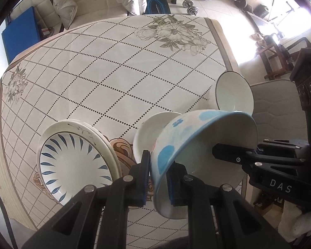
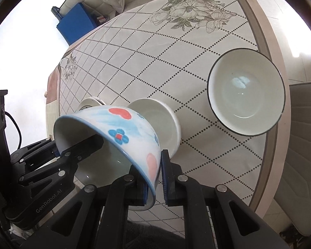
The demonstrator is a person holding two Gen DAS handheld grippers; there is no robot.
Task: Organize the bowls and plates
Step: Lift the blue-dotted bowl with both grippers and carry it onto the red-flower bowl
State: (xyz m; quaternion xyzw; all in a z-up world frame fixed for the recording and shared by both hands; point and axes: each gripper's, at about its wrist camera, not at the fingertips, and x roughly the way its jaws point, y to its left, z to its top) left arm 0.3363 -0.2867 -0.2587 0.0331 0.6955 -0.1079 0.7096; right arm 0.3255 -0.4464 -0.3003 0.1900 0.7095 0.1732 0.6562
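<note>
A blue-and-white painted bowl (image 1: 197, 141) with hearts and flowers is held tilted above the table; it also shows in the right wrist view (image 2: 122, 137). My left gripper (image 1: 159, 176) is shut on its rim from one side. My right gripper (image 2: 155, 176) is shut on the opposite rim. A small plain white bowl (image 2: 155, 120) stands on the table just behind it. A larger white bowl with a dark rim (image 2: 246, 91) stands near the table's right edge. A plate with blue leaf strokes (image 1: 72, 157) lies on a second plate at the left.
The table (image 1: 114, 62) carries a checked cloth with flower prints. A grey chair seat (image 2: 306, 124) stands by its right edge. A sofa, blue pads and weights lie on the floor beyond the far edge.
</note>
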